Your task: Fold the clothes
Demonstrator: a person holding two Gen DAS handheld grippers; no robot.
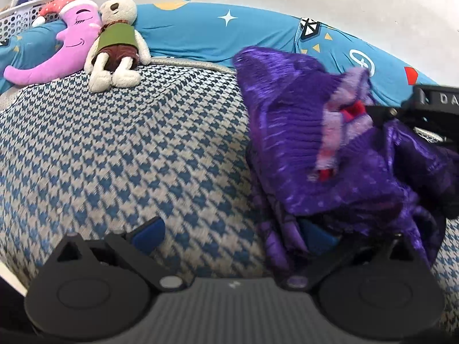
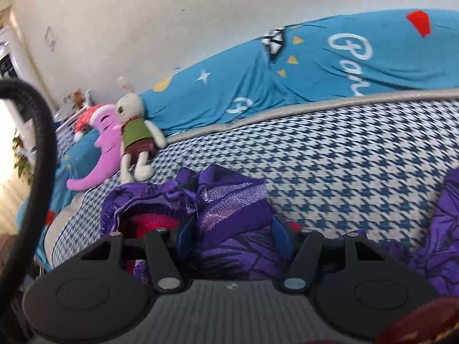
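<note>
A purple knit garment (image 1: 330,154) with a pink and red trim hangs bunched above the houndstooth bed cover (image 1: 129,149) on the right of the left wrist view. My left gripper (image 1: 233,236) is open and wide; its right pad (image 1: 318,239) is half covered by the cloth and its left pad (image 1: 149,233) is over bare cover. The right gripper's black body (image 1: 430,100) shows at the garment's upper right. In the right wrist view my right gripper (image 2: 233,236) is shut on a bunched purple ribbed edge of the garment (image 2: 229,200), red lining showing to the left.
A rabbit plush (image 1: 114,43) and a pink moon plush (image 1: 60,54) lie at the head of the bed. A blue printed quilt (image 1: 200,34) runs along the wall. A white basket (image 1: 17,20) is far left. A black cable (image 2: 40,132) crosses the right wrist view's left side.
</note>
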